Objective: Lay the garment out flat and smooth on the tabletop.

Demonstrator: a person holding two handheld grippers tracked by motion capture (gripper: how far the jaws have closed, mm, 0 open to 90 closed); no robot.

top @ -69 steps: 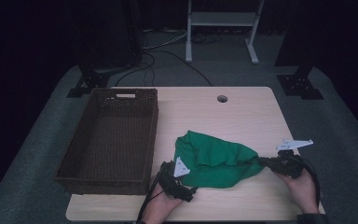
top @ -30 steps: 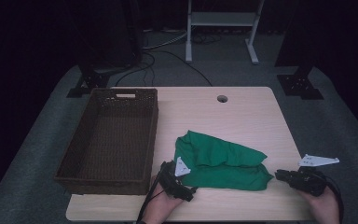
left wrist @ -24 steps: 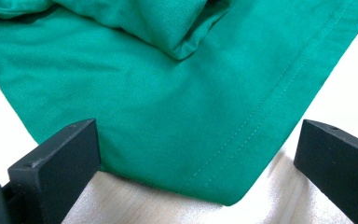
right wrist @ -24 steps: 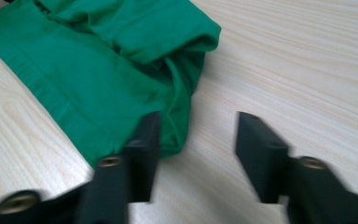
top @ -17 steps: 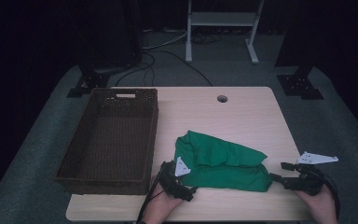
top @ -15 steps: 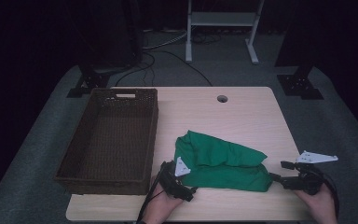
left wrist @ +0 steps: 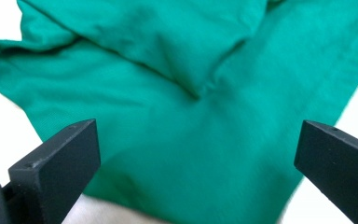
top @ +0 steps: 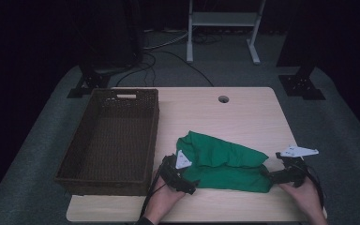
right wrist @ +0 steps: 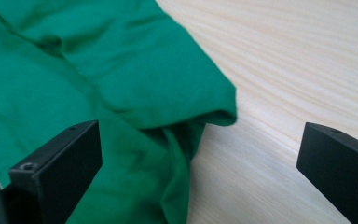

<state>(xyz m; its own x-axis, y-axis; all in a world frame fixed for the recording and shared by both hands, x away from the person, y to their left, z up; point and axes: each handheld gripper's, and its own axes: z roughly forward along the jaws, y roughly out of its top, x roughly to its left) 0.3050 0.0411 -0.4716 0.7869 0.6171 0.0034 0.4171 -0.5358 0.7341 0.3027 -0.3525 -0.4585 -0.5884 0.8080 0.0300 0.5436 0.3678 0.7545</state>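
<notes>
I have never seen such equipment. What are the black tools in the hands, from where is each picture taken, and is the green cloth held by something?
A person sits at a wooden table and holds a hand tool with two black jaws in each hand. The wide picture comes from a fixed camera above, looking down. There the left gripper is at the near left corner of the green cloth, and the right gripper is at its right end. The two close pictures come from small cameras riding on each tool, looking along its jaws. In both, the jaws stand wide apart and do not press the cloth, so nothing is held; the right jaws have just been opening. A brown woven basket stands at the left of the table.
</notes>
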